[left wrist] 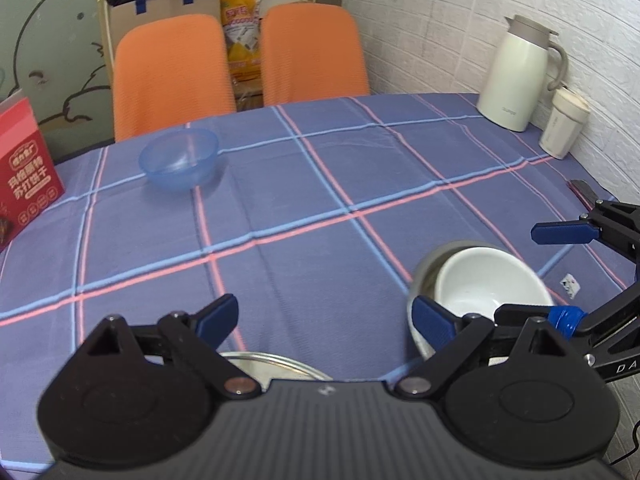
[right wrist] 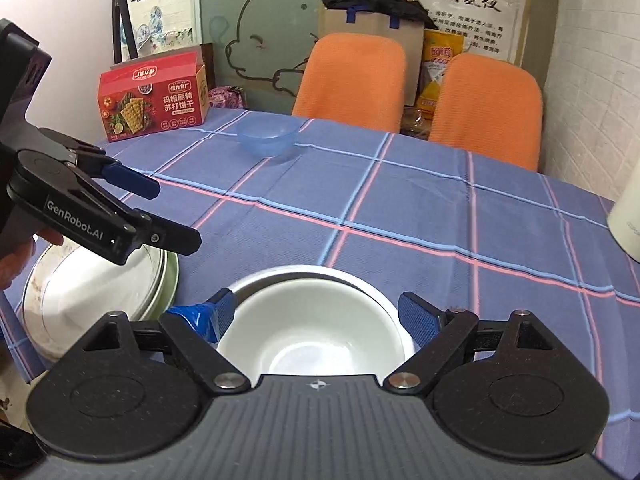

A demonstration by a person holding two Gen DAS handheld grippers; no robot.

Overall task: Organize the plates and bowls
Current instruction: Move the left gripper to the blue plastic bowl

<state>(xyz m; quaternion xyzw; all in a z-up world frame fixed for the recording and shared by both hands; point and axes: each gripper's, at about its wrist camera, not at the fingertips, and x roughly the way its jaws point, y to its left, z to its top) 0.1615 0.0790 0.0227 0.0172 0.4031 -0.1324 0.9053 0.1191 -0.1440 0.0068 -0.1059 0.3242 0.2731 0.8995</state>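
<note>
— What's sitting in the metal bowl (left wrist: 426, 270)?
— A white bowl (right wrist: 316, 320), nesting inside; the blue bowl (right wrist: 267, 136) is lying empty, far across the table.
— The grippers?
— Left gripper (left wrist: 326, 316) and right gripper (right wrist: 320, 314) are both gaping, holding nothing.

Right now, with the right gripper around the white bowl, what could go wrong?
1. The right gripper is open astride the white bowl, which sits nested in a grey bowl; closing might catch both rims or tip the pair.
2. The left gripper hangs close beside it, above the plates; the two grippers could bump.
3. The blue bowl stands far across the table; reaching it could drag the tablecloth.
</note>
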